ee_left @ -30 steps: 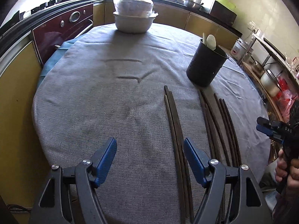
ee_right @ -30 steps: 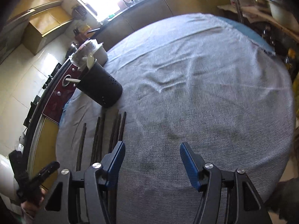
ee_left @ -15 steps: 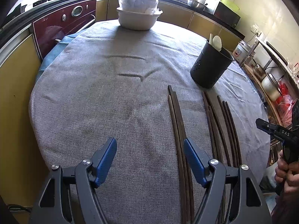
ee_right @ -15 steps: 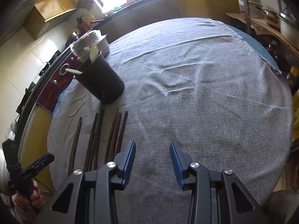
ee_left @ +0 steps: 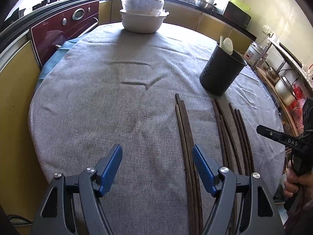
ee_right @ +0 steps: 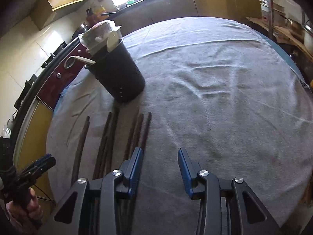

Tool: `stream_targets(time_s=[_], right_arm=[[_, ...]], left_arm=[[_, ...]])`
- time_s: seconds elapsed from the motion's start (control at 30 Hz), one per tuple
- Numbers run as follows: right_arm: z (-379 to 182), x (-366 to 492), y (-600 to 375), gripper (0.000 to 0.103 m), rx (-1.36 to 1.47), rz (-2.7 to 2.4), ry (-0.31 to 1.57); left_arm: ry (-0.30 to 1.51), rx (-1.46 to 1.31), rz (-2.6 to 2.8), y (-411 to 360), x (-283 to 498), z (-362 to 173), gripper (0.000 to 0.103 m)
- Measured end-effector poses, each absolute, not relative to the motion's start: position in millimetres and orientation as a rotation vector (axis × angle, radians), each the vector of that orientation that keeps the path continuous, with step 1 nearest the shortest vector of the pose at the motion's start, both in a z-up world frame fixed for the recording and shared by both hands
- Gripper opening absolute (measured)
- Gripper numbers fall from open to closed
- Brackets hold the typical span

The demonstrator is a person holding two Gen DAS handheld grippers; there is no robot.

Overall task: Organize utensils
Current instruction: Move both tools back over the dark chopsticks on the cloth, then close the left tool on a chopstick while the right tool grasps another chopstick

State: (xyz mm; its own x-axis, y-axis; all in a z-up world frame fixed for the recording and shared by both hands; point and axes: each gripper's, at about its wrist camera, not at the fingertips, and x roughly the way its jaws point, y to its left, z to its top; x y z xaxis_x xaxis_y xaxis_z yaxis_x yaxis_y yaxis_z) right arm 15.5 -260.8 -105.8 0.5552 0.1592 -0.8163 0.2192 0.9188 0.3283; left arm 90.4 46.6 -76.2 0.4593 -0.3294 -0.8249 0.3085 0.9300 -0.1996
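Several dark wooden chopsticks lie in three loose groups on the grey cloth: a left pair [ee_left: 183,129], a middle group [ee_left: 223,129] and a right group [ee_left: 241,129]. Beyond their far tips stands a black perforated utensil holder [ee_left: 221,72] with a white spoon [ee_left: 228,45] in it. My left gripper [ee_left: 156,152] hangs open over bare cloth, its right finger beside the left pair. My right gripper [ee_right: 160,152] is open with a narrower gap and only cloth between its pads. Its left finger [ee_right: 137,156] sits over the near ends of the rightmost chopsticks [ee_right: 137,133], just this side of the holder [ee_right: 117,72].
A white bowl [ee_left: 141,22] with a bagged bundle on top stands at the table's far edge. A dark red oven front [ee_left: 64,29] and yellow cabinets run along the left. Each wrist view shows the other gripper in a hand [ee_left: 295,184] at the table's near edge.
My right gripper's jaws have narrowed and it has shifted left toward the chopsticks, rolling a little. The left gripper has stayed open and barely moved.
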Motion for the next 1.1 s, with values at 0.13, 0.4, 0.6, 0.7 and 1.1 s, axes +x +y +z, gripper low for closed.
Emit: stream_targets(time_s=[0.13,0.4,0.6,0.7,1.1], right_arm=[[-106,29,-251,0.041,0.399,-0.039,1.011],[-114,40,-249,0.041,0.453,-0.008,1.052],[-117,39,-253,0.041,0.523,0.023,1.042],[-112,37,-255,0.041,0.518,0.016,1.01],[-114,50,-260,0.041,0.538,0.036,1.052]], left_arm=[[1.029,-0.012,-0.385,44,99,-81,0.074],[1.053,0.016,-0.404,23,117,-90,0.074],[1.08,0.036,-0.405,10,122,-98,0.074],[1.082,0.038,-0.409,6,123,-101,0.074],[1.074,0.114,-0.443,-3,130,-102,0.04]])
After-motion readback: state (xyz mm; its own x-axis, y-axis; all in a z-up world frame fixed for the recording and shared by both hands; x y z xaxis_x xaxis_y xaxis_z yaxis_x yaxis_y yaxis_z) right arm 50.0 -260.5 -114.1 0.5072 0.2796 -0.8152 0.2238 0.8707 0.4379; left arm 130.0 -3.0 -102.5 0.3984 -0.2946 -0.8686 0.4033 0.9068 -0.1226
